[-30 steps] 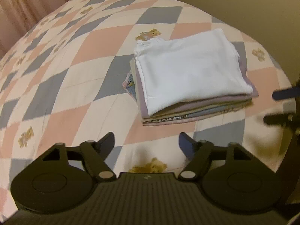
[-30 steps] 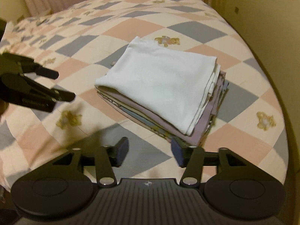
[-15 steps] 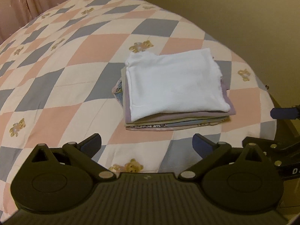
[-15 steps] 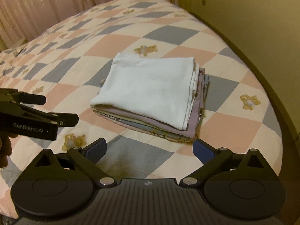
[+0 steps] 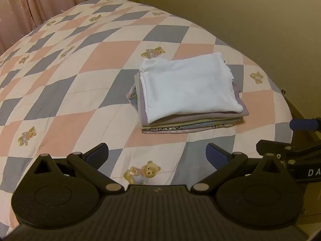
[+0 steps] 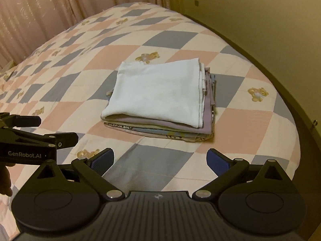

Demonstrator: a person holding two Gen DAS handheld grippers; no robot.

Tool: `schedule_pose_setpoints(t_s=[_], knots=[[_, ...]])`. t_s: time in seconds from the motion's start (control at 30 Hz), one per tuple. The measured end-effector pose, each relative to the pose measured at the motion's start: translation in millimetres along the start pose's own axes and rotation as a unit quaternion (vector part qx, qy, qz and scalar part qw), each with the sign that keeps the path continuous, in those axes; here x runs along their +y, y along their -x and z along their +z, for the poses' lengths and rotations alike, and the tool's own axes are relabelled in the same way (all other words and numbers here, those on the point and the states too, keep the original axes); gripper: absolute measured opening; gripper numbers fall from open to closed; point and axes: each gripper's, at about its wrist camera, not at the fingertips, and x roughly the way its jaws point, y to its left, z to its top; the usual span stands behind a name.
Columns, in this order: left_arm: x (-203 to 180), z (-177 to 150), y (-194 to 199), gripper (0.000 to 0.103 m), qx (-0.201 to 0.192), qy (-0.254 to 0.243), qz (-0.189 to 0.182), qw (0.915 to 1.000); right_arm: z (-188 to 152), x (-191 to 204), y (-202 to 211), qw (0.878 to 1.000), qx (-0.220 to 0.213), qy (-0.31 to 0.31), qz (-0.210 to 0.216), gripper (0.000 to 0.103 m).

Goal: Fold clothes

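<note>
A stack of folded clothes (image 5: 190, 104) (image 6: 160, 104) lies on the bed, with a white garment (image 5: 188, 86) (image 6: 158, 92) on top and lilac, yellow and patterned pieces beneath. My left gripper (image 5: 157, 155) hovers open over the quilt well short of the stack, nothing between its fingers. My right gripper (image 6: 160, 158) is likewise open and empty, back from the stack's near edge. The right gripper's fingers (image 5: 305, 124) show at the right edge of the left wrist view, and the left gripper's fingers (image 6: 60, 138) appear at the left of the right wrist view.
The bed carries a checked quilt (image 5: 80, 80) (image 6: 250, 120) in pink, grey and cream with teddy bears. A yellow wall (image 5: 250, 10) runs along the bed's right side, pink curtains (image 6: 60, 10) hang behind. A hand (image 6: 5, 180) holds the left gripper.
Both grippers have drawn back and risen from the stack, and their fingers have opened wider. The stack itself has not moved.
</note>
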Motion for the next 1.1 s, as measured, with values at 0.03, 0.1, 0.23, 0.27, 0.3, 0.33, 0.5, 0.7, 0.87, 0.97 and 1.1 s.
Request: schedule_pose_setpoints(t_s=[0.03,0.1,0.23,0.27,0.3,0.33,0.5,0.7,0.87,0.97,1.1], knots=[[0.1,-0.8,1.4,0.102,-0.001,0.001,-0.002,1.0000,-0.4,0.3,1.3,1.000,0.000,-0.002,-0.003,0.101],[0.2,-2.5,4.1,0.102,-0.002,0.004,-0.006,1.0000,-1.5,0.7,3.9,1.000,0.001,-0.006,-0.008,0.101],[0.4,-5.9,9.6,0.102,-0.004,0.010,-0.014,0.9998,-3.5,1.7,9.1,1.000,0.003,-0.014,-0.019,0.103],[0.5,-6.7,11.0,0.102,-0.004,0.011,-0.016,0.9998,-4.1,1.9,10.4,1.000,0.004,-0.015,-0.022,0.103],[0.5,-7.5,12.4,0.102,-0.005,0.012,-0.018,0.9997,-4.6,2.2,11.8,1.000,0.005,-0.017,-0.025,0.103],[0.6,-8.4,13.8,0.102,-0.005,0.014,-0.021,0.9997,-5.1,2.4,13.1,0.999,0.005,-0.019,-0.027,0.103],[-2.2,-17.3,22.1,0.102,-0.010,0.010,-0.021,0.9997,-9.1,4.7,18.2,0.999,0.011,-0.036,-0.037,0.103],[-2.5,-24.1,31.7,0.102,-0.019,0.006,-0.020,0.9996,-14.9,8.5,24.4,0.998,0.006,-0.045,-0.038,0.103],[-1.4,-26.0,36.0,0.102,-0.022,-0.002,-0.009,0.9997,-18.1,11.2,27.7,0.998,0.007,-0.054,-0.040,0.103],[-0.4,-27.5,38.9,0.102,-0.024,-0.001,-0.012,0.9996,-20.5,12.6,29.9,0.997,0.006,-0.058,-0.042,0.103],[-1.0,-29.7,43.2,0.102,-0.030,-0.003,-0.014,0.9995,-22.8,14.6,33.6,0.997,0.002,-0.058,-0.043,0.103]])
